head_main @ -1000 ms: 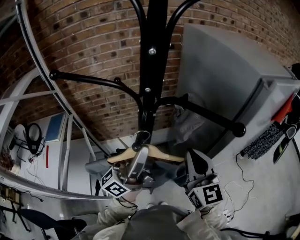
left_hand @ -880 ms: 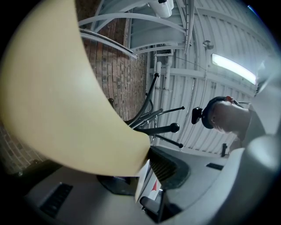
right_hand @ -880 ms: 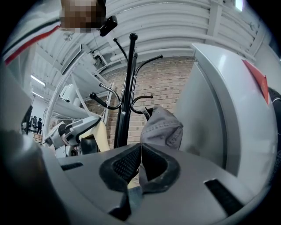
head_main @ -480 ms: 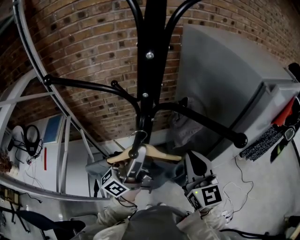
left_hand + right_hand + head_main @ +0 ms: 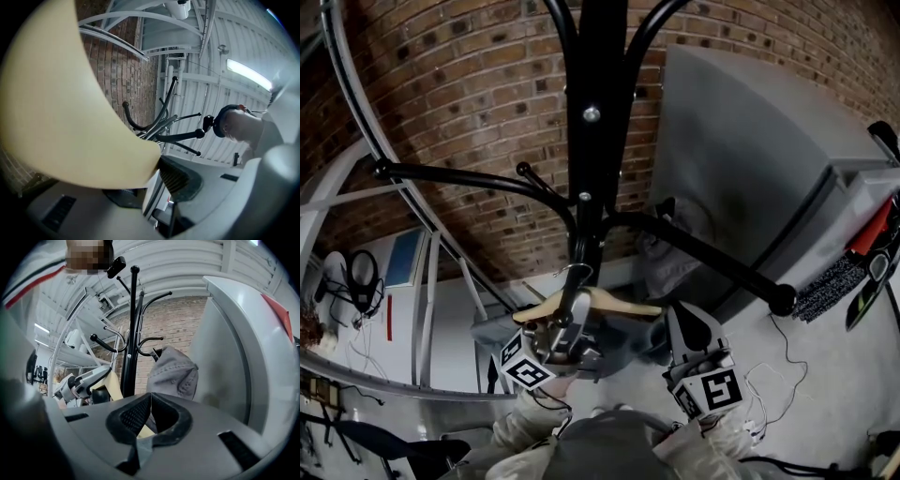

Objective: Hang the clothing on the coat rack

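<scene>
Brick-walled workshop corner under white ribbed panelling

A red-brown brick wall [image 5: 469, 84] fills the back, with a large grey cabinet [image 5: 741, 169] standing against it on the right. White metal frame tubes [image 5: 429, 300] run along the left, near hanging headphones [image 5: 367, 272]. The floor [image 5: 834, 403] is pale grey, with thin cables [image 5: 773, 361] lying on it. Overhead, a strip light [image 5: 248, 75] glows on the ribbed white panelling [image 5: 243, 37].

In the head view the black coat rack [image 5: 586, 141] has slid toward the left of the frame. Its left-arm knob [image 5: 382, 170] now sits nearer the left edge, and its right-arm knob [image 5: 782, 299] sits lower. The left gripper [image 5: 567, 319], its wooden hanger [image 5: 619, 304] and the grey garment [image 5: 630, 337] have edged slightly left.
</scene>
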